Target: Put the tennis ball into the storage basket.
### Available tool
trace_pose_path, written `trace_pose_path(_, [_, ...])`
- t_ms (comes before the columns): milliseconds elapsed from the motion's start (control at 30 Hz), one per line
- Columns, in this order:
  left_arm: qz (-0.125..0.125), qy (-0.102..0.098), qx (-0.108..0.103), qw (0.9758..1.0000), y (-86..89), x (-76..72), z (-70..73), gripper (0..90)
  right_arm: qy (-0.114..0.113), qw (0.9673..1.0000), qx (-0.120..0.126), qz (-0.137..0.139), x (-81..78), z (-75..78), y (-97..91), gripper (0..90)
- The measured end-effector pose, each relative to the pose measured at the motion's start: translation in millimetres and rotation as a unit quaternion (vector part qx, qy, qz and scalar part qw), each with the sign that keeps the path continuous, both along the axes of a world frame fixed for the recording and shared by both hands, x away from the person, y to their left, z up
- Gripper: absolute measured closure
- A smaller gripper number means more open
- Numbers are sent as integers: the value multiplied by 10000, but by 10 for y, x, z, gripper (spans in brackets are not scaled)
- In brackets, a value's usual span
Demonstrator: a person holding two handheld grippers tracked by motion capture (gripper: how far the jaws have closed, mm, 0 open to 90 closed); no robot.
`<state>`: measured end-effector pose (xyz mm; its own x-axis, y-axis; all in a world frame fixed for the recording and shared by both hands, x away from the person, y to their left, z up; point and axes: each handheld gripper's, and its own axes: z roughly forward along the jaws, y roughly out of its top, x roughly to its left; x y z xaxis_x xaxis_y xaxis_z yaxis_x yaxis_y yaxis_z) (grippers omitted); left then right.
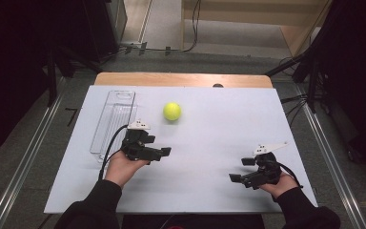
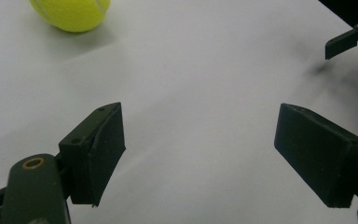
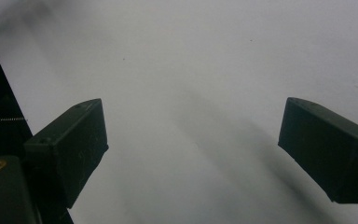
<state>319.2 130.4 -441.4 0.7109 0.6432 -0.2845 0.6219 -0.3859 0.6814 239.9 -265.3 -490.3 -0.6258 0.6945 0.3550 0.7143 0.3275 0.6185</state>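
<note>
White tabletop (image 1: pixel 209 157) bearing a yellow tennis ball (image 1: pixel 172 111) just beside a clear plastic tray (image 1: pixel 113 121) at far left. Left gripper (image 1: pixel 164 151), jaws apart and empty, lies nearest the ball, apparently placed to reach it. Right gripper (image 1: pixel 240 169) rests well apart at near right, likewise parted and empty.
</note>
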Motion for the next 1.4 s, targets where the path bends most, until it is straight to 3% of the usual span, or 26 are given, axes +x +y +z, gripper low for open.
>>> trace_pose_path(167, [-36,8,-46,10000,-36,60,8,136,2,10000,2,0,0,0,0,62])
trace_pose_path(300, [-37,109,-38,9999,-56,110,-3,16,-1,10000,-3,1,0,0,-1,62])
trace_pose_path(367, [-60,4,-3,10000,-77,133,-3,0,-1,10000,4,-1,-1,1,-2,62])
trace_pose_path(1400, [36,3,158,9999,-273,504,3,0,-29,10000,48,-9,-2,7,-9,62])
